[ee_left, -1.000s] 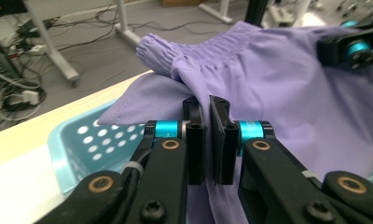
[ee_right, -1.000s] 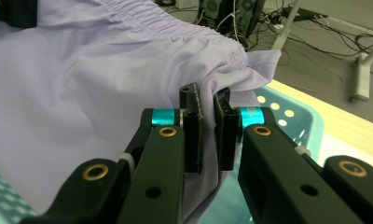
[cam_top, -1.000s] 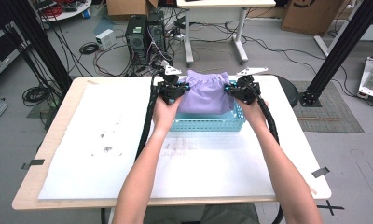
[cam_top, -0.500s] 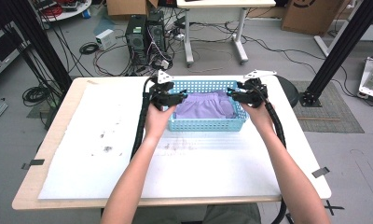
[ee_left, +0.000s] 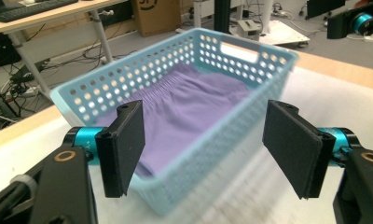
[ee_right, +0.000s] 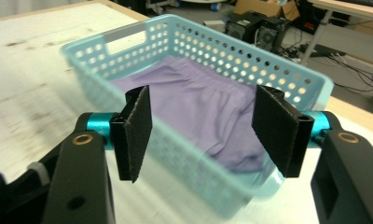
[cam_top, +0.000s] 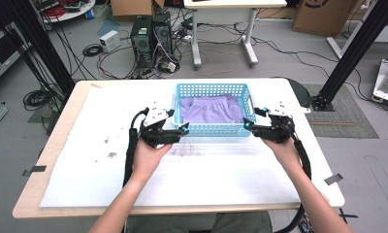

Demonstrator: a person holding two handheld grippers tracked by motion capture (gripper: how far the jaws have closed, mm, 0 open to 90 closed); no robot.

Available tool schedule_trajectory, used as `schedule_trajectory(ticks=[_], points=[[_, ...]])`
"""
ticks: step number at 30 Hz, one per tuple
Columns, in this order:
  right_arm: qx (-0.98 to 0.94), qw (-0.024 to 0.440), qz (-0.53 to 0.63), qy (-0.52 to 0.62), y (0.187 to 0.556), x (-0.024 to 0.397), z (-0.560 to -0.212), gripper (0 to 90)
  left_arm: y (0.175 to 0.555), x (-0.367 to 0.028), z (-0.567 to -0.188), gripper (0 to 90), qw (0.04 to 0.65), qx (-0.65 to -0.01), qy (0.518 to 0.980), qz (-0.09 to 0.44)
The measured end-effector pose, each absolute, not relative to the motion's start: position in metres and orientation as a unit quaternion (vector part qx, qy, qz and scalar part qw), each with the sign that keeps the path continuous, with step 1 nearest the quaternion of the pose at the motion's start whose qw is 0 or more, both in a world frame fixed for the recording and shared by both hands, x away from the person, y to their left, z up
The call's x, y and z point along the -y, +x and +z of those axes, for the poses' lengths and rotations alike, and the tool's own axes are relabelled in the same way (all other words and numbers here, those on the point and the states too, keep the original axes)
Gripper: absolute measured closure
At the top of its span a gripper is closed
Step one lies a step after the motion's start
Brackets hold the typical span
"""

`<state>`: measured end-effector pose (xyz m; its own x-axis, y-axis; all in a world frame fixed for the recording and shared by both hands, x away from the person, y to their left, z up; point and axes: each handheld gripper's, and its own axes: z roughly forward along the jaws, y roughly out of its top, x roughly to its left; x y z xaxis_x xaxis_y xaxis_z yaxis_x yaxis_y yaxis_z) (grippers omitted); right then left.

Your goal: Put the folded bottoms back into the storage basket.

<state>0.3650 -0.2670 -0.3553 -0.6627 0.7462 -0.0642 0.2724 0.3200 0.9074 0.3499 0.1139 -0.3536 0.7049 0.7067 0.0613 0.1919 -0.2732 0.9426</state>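
With the soft purple cloth garment (cam_top: 212,109) lying inside the light-blue perforated plastic basket (cam_top: 213,129) at frame centre, left hand-held gripper (cam_top: 184,129) and right hand-held gripper (cam_top: 248,125) had just been opening, nothing between them; the placing step looked finished, so withdrawing seemed next.

Both grippers (cam_top: 182,130) (cam_top: 249,125) released the purple cloth (cam_top: 212,109) and drew back, fingers opening.

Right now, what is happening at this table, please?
A person works with two hand-held grippers at a white table. A purple garment lies in the light blue basket. The left gripper and the right gripper sit at the basket's near corners, outside it. Their jaws have just been opening and hold nothing.
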Motion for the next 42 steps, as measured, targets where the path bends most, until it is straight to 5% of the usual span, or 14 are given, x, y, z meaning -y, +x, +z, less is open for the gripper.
schedule_trajectory(ticks=[18,42], points=[[-0.769,0.252,0.477,0.342,0.304,0.294,-0.402,29.7,0.295,-0.133,-0.410,28.5,0.508,-0.279,0.782,0.230],[-0.793,0.256,0.439,0.336,0.302,0.286,-0.429,29.8,0.296,-0.145,-0.423,28.3,0.494,-0.309,0.779,0.233]])
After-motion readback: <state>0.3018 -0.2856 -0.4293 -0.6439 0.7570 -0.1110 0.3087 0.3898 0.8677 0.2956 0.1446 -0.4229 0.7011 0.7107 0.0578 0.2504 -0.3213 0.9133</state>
